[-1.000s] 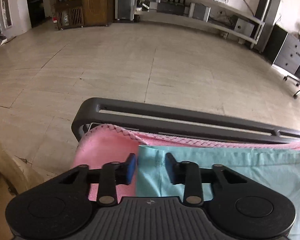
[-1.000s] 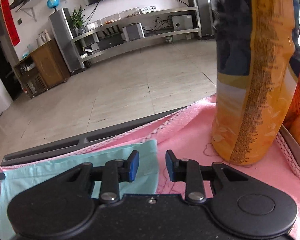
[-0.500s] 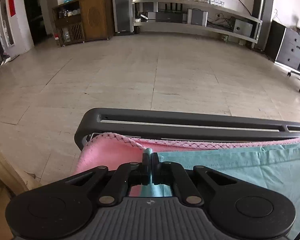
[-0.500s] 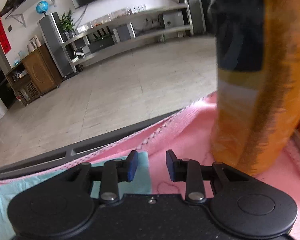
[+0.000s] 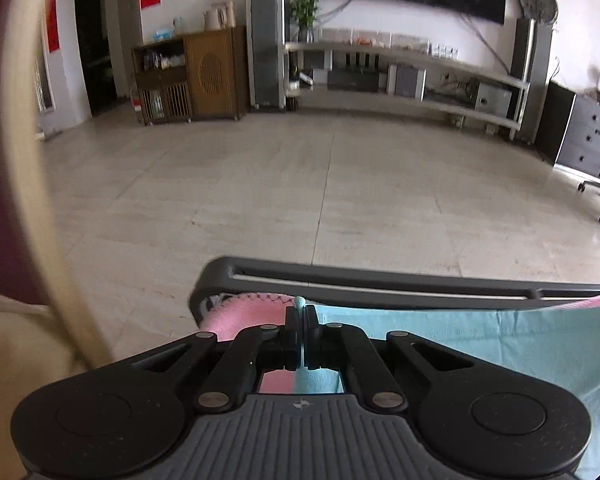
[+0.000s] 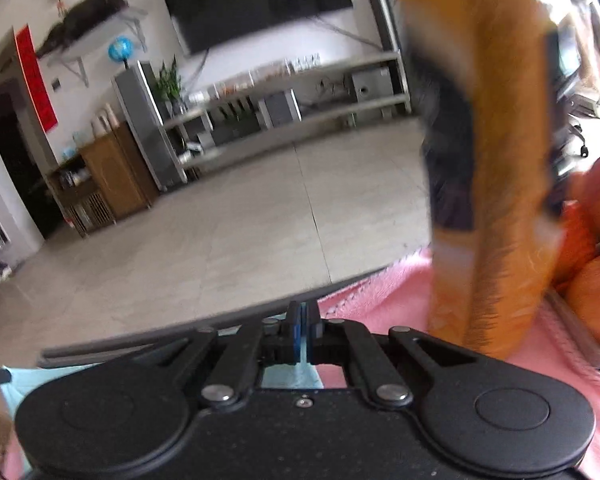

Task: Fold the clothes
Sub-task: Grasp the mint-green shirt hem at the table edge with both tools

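A light teal garment (image 5: pixel 480 344) lies spread over a pink towel (image 5: pixel 244 314) on the table. My left gripper (image 5: pixel 301 314) is shut on the teal garment's far left corner, a small tuft of cloth poking out above the fingertips. In the right wrist view my right gripper (image 6: pixel 301 322) is shut on the far right corner of the teal garment (image 6: pixel 292 376), which shows through the gap behind the fingers. The pink towel (image 6: pixel 384 300) lies under and to the right of it.
A dark grey table rim (image 5: pixel 380 280) runs along the far edge. A tall orange snack bag (image 6: pixel 496 168) stands close right of the right gripper, with oranges (image 6: pixel 596 292) in a tray behind it. A padded chair edge (image 5: pixel 24 168) is at the left.
Both grippers went from open to shut on the teal garment's far corners, the left first, then the right. Both views have tilted upward, with more of the room showing.
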